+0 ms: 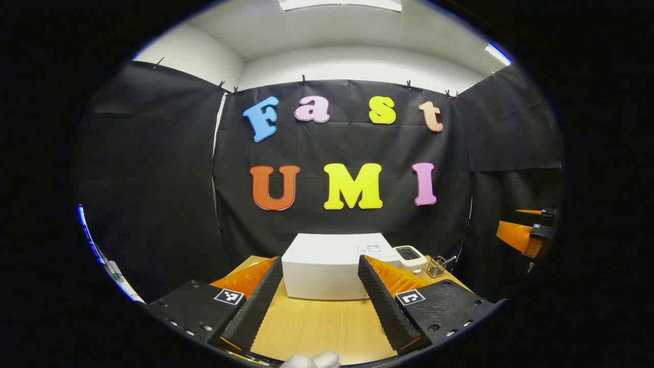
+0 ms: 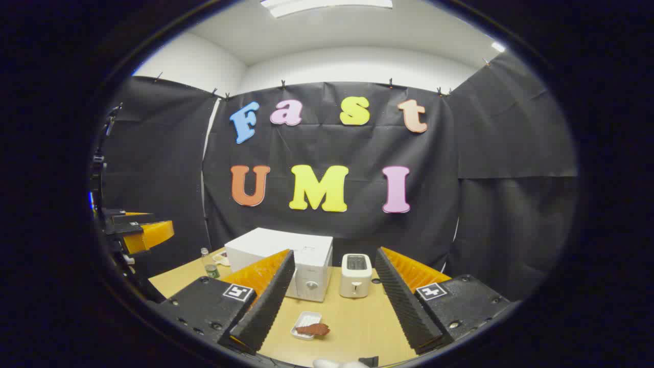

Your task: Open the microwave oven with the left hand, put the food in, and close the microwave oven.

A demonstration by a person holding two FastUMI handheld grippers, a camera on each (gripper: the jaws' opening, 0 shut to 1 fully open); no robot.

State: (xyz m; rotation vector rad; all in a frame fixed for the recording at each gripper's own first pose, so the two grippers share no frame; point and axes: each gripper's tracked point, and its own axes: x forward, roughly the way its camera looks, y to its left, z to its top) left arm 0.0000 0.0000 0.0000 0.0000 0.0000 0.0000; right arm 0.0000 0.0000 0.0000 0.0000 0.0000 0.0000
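Note:
The white microwave oven (image 1: 327,266) stands on the wooden table with its door closed, straight ahead of my left gripper (image 1: 319,271), which hovers open above the table and holds nothing. In the right gripper view the microwave oven (image 2: 286,258) sits left of centre. A small white tray (image 2: 305,325) carries a brown piece of food (image 2: 313,329) in front of it, near the table's front. My right gripper (image 2: 332,268) is open above the tray, holding nothing. The other gripper appears at the far right (image 1: 526,232) and at the far left (image 2: 135,230).
A white toaster (image 2: 355,275) stands right of the microwave, also seen as the toaster (image 1: 411,258). A small wire basket (image 1: 436,266) sits beside it. A little green bottle (image 2: 208,264) and a small dish stand left of the microwave. Black cloth walls enclose the table (image 2: 357,322).

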